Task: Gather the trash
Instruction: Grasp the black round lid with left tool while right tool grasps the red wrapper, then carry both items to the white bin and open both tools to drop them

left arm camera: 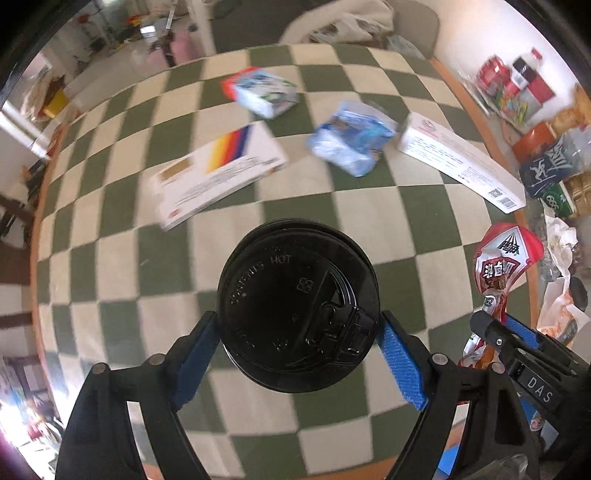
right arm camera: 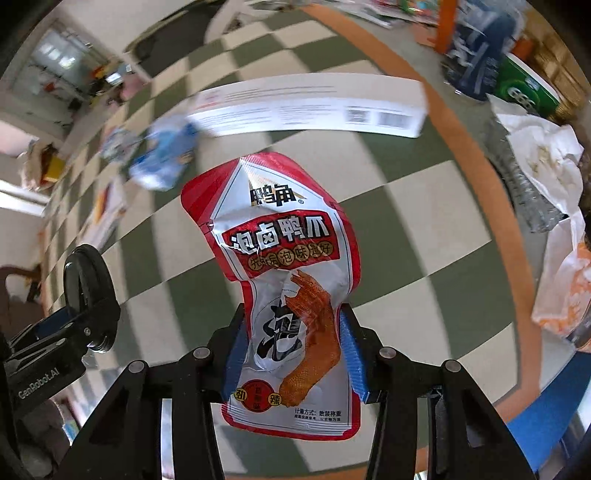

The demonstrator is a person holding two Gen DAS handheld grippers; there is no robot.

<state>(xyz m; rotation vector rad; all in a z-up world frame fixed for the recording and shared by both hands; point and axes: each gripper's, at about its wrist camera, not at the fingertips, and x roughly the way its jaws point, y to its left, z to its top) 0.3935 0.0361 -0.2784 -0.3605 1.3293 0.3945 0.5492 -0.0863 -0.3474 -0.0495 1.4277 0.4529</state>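
Note:
My left gripper (left arm camera: pixel 297 334) is shut on a black plastic cup lid (left arm camera: pixel 298 306), held above the green-and-white checked mat (left arm camera: pixel 110 280). My right gripper (right arm camera: pixel 291 332) is shut on a red-and-white snack packet (right arm camera: pixel 284 258) with a duck foot printed on it. The packet and right gripper also show at the right of the left wrist view (left arm camera: pixel 502 266). The lid and left gripper show at the left of the right wrist view (right arm camera: pixel 86 280). More trash lies on the mat: a white box with coloured stripes (left arm camera: pixel 218 170), a long white box (left arm camera: pixel 461 158), a crumpled blue packet (left arm camera: pixel 351 140) and a blue-and-white carton (left arm camera: pixel 264 92).
Bottles and cans (left arm camera: pixel 517 85) and packaged goods (left arm camera: pixel 554 162) stand along the wall at the right. Crumpled paper and bags (right arm camera: pixel 554 221) lie off the mat's orange edge (right arm camera: pixel 476 147). A chair with cloth (left arm camera: pixel 354 22) is at the far side.

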